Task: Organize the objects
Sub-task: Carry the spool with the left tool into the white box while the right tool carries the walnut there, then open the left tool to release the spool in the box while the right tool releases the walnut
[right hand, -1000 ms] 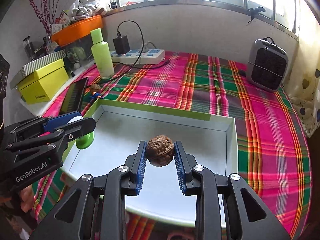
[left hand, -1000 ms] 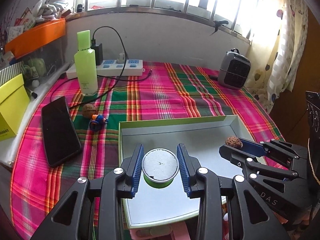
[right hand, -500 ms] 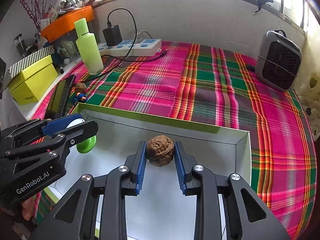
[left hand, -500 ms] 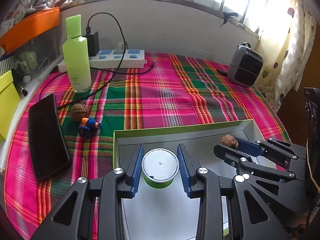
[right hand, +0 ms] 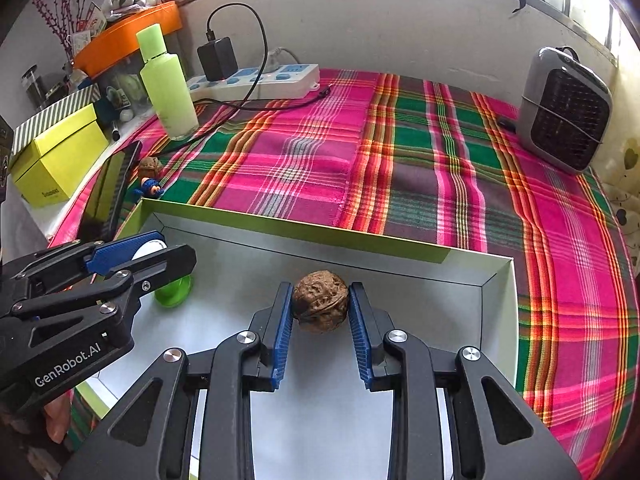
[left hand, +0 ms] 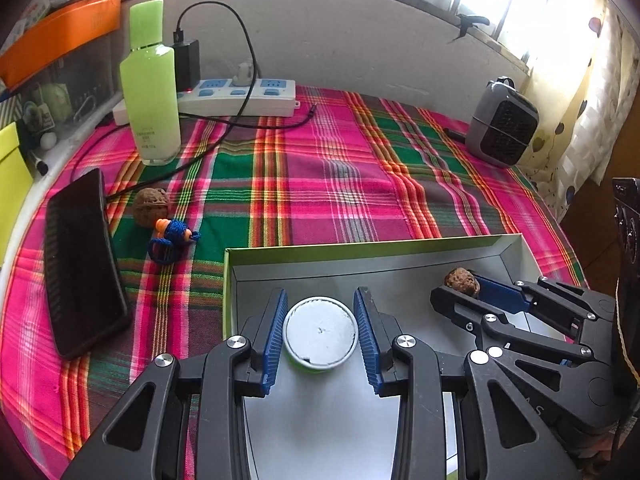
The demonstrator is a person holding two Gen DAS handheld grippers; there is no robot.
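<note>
Left wrist view: left gripper [left hand: 320, 332] clamped on small green tub [left hand: 319, 334] with white lid, above near-left part of grey tray [left hand: 360, 264]. Phone [left hand: 80, 264], second walnut [left hand: 150, 211], blue toy [left hand: 172, 236], green bottle [left hand: 150, 88] on plaid cloth, far left. Heater [left hand: 502, 128] far right.

Right wrist view: right gripper [right hand: 320, 312] clamped on walnut [right hand: 320, 301], over tray middle. Left gripper with tub close on left. Power strip [right hand: 260, 80] far back.

Green white-lidded jar [left hand: 320, 334] upright, brown walnut [right hand: 320, 301], over tray [right hand: 304, 232]
</note>
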